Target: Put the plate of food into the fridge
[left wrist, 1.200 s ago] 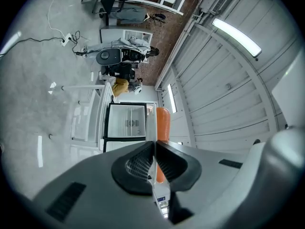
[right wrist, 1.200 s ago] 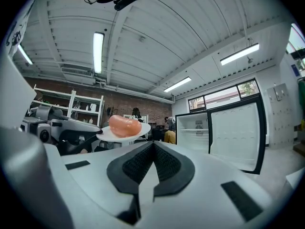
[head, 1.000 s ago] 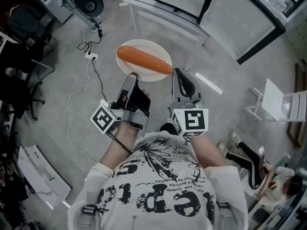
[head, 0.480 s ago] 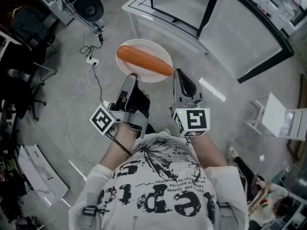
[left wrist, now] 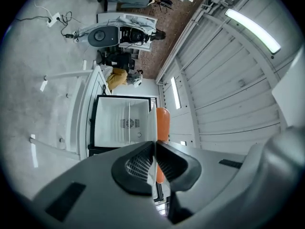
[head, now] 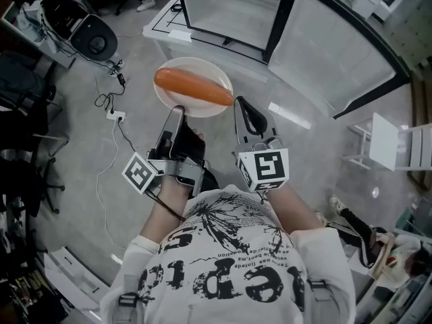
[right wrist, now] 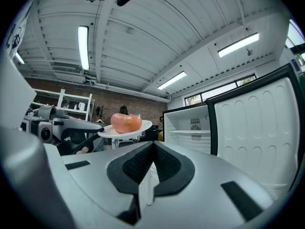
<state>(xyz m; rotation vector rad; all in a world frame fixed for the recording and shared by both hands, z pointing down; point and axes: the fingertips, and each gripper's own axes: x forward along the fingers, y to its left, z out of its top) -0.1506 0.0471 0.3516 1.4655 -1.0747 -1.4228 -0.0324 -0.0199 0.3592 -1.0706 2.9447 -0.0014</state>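
Plate (head: 181, 104), round, white, glossy, carries smooth orange sausage (head: 192, 87), upper centre. Left hand-held gripper (head: 177, 113) clamps its rim; right hand-held gripper (head: 239, 106) closed, empty, beside it.

The left tool (head: 177, 111) grips a white plate (head: 202, 69) bearing an orange sausage (head: 192, 87), the right tool (head: 237, 103) alongside.

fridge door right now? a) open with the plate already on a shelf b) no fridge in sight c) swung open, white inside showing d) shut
c: the fridge has its door swung wide and its white inside showing, while the plate with the orange food is out in front of it, rim clamped in the left tongs.
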